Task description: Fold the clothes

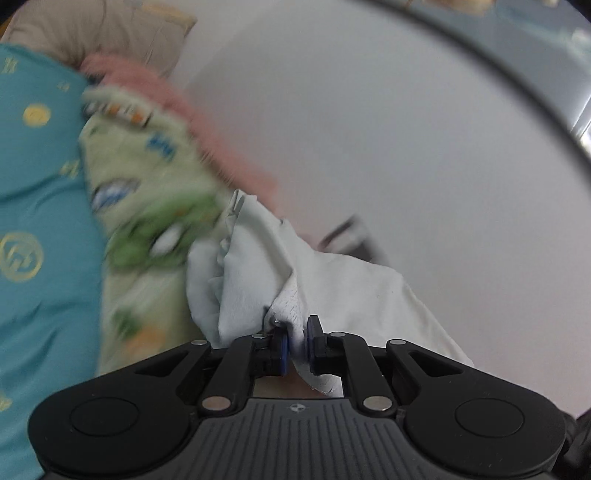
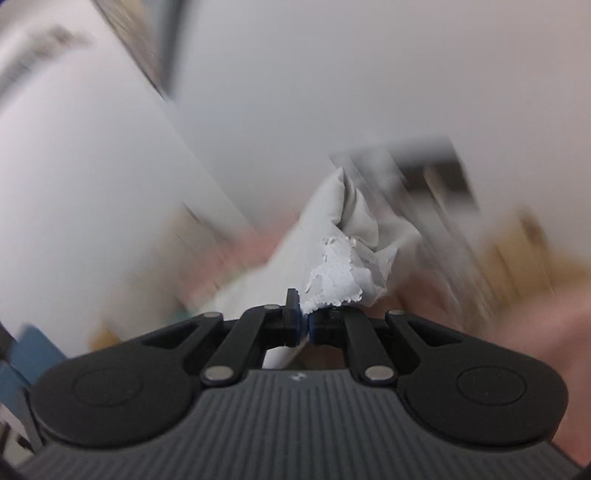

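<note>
A white garment with a cracked white print is bunched up in the left wrist view, and my left gripper is shut on a fold of it just above the white round table. In the right wrist view the same white garment rises crumpled in front of the fingers, and my right gripper is shut on its printed edge. That view is heavily motion-blurred.
To the left of the white garment lies a pile: a pale green printed garment, a pink one, a teal cloth with gold emblems and a beige piece. The table's dark rim curves at the right.
</note>
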Action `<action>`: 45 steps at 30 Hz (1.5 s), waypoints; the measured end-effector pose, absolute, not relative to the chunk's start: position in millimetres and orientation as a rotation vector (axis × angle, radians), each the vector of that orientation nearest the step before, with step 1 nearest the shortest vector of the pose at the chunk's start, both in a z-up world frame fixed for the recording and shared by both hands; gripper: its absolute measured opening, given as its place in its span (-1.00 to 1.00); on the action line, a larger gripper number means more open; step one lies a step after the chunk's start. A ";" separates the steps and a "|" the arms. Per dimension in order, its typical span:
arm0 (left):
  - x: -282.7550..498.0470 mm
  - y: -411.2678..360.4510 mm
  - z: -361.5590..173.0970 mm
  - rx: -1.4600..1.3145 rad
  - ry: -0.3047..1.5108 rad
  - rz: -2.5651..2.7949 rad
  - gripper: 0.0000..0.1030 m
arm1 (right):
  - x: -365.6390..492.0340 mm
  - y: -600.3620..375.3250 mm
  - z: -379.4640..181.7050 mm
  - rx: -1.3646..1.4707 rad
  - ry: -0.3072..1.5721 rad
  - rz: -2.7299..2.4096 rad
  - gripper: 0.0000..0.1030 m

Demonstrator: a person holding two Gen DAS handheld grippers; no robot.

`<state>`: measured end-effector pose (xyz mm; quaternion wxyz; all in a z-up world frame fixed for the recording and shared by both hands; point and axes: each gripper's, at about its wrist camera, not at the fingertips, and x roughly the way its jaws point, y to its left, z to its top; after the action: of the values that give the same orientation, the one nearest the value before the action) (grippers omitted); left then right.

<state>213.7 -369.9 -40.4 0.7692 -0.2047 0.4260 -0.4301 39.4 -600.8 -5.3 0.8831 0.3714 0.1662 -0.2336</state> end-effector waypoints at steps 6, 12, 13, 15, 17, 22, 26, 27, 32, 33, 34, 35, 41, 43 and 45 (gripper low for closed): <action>198.0 -365.1 -80.1 -0.302 0.944 -0.931 -0.65 | 20.9 -602.3 -67.2 0.941 0.495 -0.524 -0.83; 161.8 -344.9 -31.8 -0.174 0.828 -0.905 0.34 | 14.7 -591.1 -31.2 0.903 0.539 -0.584 -0.81; 152.8 -338.8 -20.8 -0.154 0.803 -0.899 0.49 | 9.9 -584.7 -22.8 0.879 0.537 -0.585 -0.81; 134.8 -326.5 1.4 -0.115 0.751 -0.886 0.69 | 2.0 -572.9 -8.0 0.824 0.525 -0.580 -0.81; 116.8 -314.3 23.5 -0.076 0.699 -0.873 0.78 | -6.9 -559.6 10.0 0.774 0.514 -0.567 -0.81; 71.7 -283.8 78.9 0.020 0.569 -0.838 0.99 | -33.1 -516.0 50.8 0.634 0.485 -0.517 -0.01; 27.8 -247.5 116.1 0.061 0.463 -0.825 0.99 | -62.0 -475.5 79.7 0.569 0.389 -0.470 0.72; 15.7 -237.1 122.1 0.058 0.447 -0.826 0.99 | -66.7 -465.7 85.6 0.548 0.380 -0.457 0.72; -42.6 -192.0 144.2 0.067 0.354 -0.860 0.99 | -90.8 -418.8 99.8 0.441 0.346 -0.440 0.71; -52.7 -184.1 146.6 0.071 0.332 -0.862 0.99 | -95.8 -410.1 100.6 0.416 0.336 -0.441 0.71; -60.1 -177.5 147.7 0.070 0.317 -0.861 0.99 | -100.7 -401.4 101.5 0.391 0.324 -0.443 0.71; -64.8 -172.1 147.4 0.065 0.309 -0.857 0.99 | -105.4 -393.6 102.3 0.368 0.310 -0.445 0.71; -93.4 -139.4 145.6 0.035 0.265 -0.832 0.99 | -123.9 -358.1 99.7 0.295 0.256 -0.445 0.71; -99.1 -132.0 143.2 0.036 0.250 -0.820 0.99 | -126.4 -347.6 97.6 0.267 0.244 -0.440 0.71; -101.1 -127.1 140.3 0.037 0.244 -0.815 0.99 | -127.5 -339.2 95.4 0.244 0.233 -0.447 0.71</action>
<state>-101.1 -127.1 140.3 0.9107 0.0180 0.1184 -0.3953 -127.5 -339.2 95.4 0.9610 0.1205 0.1152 -0.2206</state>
